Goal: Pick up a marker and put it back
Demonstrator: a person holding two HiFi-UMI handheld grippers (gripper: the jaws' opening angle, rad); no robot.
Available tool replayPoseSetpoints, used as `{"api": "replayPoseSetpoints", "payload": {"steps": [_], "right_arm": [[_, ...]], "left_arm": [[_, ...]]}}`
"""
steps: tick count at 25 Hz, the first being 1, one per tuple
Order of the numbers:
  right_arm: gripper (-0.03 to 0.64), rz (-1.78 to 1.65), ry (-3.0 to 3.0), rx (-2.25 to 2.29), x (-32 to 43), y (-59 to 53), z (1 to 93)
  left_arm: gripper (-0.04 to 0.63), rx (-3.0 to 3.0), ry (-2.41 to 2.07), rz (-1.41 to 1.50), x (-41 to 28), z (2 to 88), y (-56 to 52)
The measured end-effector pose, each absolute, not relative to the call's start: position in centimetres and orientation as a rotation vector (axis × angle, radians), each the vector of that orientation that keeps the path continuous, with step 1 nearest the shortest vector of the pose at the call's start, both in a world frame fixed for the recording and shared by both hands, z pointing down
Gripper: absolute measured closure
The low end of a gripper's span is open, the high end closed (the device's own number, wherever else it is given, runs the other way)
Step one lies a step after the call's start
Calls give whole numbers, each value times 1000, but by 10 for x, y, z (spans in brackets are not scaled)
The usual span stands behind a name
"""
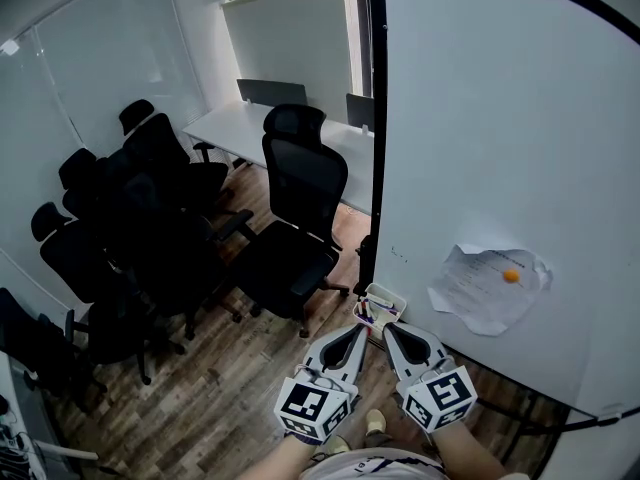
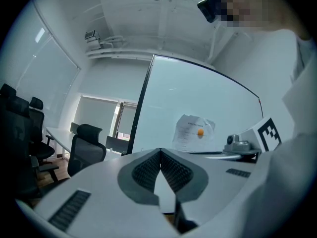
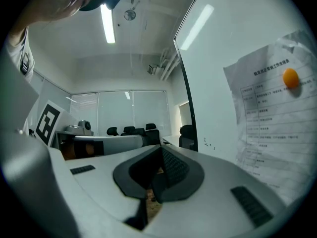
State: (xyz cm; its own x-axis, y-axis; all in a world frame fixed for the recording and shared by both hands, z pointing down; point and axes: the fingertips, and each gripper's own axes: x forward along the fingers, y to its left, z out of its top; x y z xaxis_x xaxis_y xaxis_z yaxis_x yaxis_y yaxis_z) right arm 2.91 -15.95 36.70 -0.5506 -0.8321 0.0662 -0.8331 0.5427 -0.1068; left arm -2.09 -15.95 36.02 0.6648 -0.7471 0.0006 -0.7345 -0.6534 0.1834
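Only your head view shows the marker tray (image 1: 383,301) at the whiteboard (image 1: 500,118) edge, with markers (image 1: 367,315) in it just ahead of both tips, while each gripper view looks past it. Your left gripper (image 1: 361,329) and right gripper (image 1: 391,330) each have their jaws closed together on nothing. Black office chairs (image 1: 300,198) crowd your left, and the sheet of paper (image 1: 490,286) under the orange magnet (image 1: 511,276) carries print too small to read.
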Motion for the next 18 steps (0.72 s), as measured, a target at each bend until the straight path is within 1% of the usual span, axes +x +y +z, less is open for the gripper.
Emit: {"api": "replayPoseSetpoints", "payload": {"steps": [18], "right_arm": [[604,183,-2763,1472,23,-152,365]], "left_arm": [[584,2704,-1249,-120,-26,361,-150]]}}
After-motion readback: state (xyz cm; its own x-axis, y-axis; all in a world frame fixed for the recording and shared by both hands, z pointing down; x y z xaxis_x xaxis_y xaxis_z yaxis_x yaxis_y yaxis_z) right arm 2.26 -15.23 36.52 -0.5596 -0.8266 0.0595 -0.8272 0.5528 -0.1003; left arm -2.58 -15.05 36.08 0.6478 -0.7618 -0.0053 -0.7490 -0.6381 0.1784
